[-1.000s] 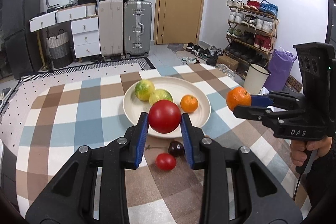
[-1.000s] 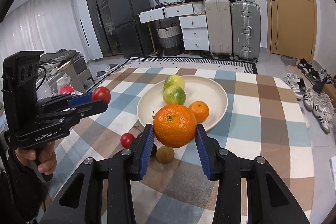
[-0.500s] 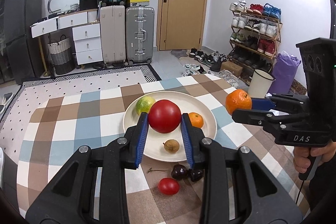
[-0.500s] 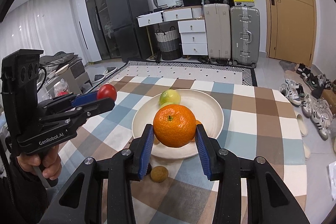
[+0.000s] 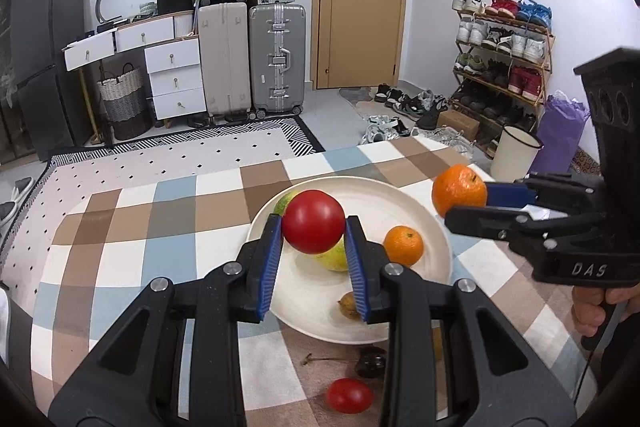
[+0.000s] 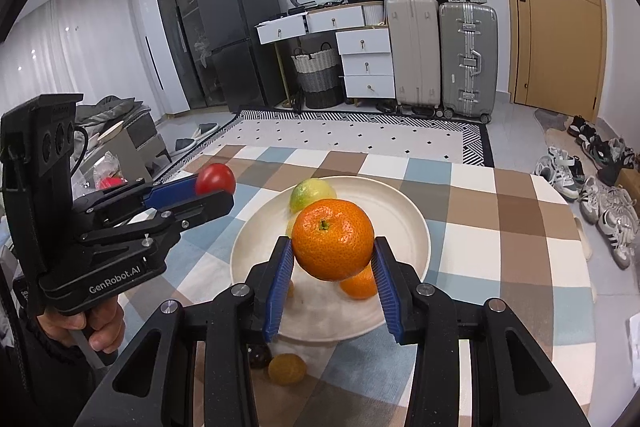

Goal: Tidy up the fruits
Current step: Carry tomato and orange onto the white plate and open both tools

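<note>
Both tools are loaded up over the plate (image 5: 436, 223). The left tool (image 5: 314, 239) is pinching a red tomato (image 5: 313, 221) between its blue pads, and the right tool (image 6: 333, 261) is clamped on a big orange (image 6: 333, 239), both held in the air above the cream plate on the checkered tabletop (image 5: 120, 227).

The left wrist view gives the better look into the plate: a small orange (image 5: 404, 245) on its right side, a yellow-green citrus (image 5: 334, 259) half hidden behind the tomato, and a brownish fruit (image 5: 349, 305) near the front rim. On the cloth nearer than the plate it also shows a small red tomato (image 5: 349, 395) and a dark cherry (image 5: 370, 367) with a stem.

The right wrist view hides most of that behind the orange, but shows a green-yellow lime (image 6: 312, 193) at the far side of the plate and a yellowish fruit (image 6: 287, 369) on the cloth in front of it, next to a dark one I can't make out.
</note>
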Action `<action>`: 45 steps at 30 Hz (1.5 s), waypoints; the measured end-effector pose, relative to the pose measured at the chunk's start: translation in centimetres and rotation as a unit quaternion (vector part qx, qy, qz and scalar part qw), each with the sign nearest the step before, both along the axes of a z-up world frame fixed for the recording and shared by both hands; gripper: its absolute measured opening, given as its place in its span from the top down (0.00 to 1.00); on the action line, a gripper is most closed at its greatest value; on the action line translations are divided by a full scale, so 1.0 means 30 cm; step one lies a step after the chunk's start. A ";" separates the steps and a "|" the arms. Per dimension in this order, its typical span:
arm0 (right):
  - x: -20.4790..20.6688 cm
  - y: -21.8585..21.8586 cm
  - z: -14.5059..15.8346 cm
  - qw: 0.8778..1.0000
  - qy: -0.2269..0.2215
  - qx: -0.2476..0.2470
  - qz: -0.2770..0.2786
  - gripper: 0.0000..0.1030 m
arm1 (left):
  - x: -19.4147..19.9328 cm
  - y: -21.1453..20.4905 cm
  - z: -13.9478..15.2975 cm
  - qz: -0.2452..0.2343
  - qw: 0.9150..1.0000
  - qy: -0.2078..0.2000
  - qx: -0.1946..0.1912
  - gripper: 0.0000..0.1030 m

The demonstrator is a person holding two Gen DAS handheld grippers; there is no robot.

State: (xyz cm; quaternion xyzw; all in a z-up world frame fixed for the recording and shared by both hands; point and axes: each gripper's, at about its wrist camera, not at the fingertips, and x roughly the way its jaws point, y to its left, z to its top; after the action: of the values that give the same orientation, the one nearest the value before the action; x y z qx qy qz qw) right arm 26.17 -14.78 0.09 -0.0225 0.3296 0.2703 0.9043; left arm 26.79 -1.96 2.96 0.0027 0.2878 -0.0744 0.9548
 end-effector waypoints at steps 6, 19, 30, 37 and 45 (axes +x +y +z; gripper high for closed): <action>0.036 0.027 -0.050 1.000 0.020 -0.005 0.005 0.60 | 0.060 0.036 -0.088 0.013 1.000 0.026 0.000 0.73; 0.056 0.108 -0.164 0.998 0.046 -0.040 0.026 0.60 | 0.121 0.060 -0.219 0.013 0.998 0.057 0.005 0.73; 0.055 0.107 -0.166 0.998 0.039 -0.049 0.020 0.60 | 0.116 0.044 -0.233 0.008 0.998 0.060 0.012 0.72; 0.055 0.101 -0.164 0.998 0.038 -0.044 0.015 0.60 | 0.112 0.043 -0.233 0.008 0.998 0.061 0.009 0.72; 0.054 0.080 -0.140 0.999 0.028 -0.033 0.004 0.51 | 0.108 0.056 -0.228 0.013 0.998 0.061 0.005 0.72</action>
State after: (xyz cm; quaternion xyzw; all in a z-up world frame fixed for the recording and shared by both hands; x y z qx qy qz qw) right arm 27.81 -12.38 -4.12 -0.0463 0.3638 0.2637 0.8922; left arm 30.03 -0.27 -3.87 -0.0012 0.3459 -0.0605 0.9363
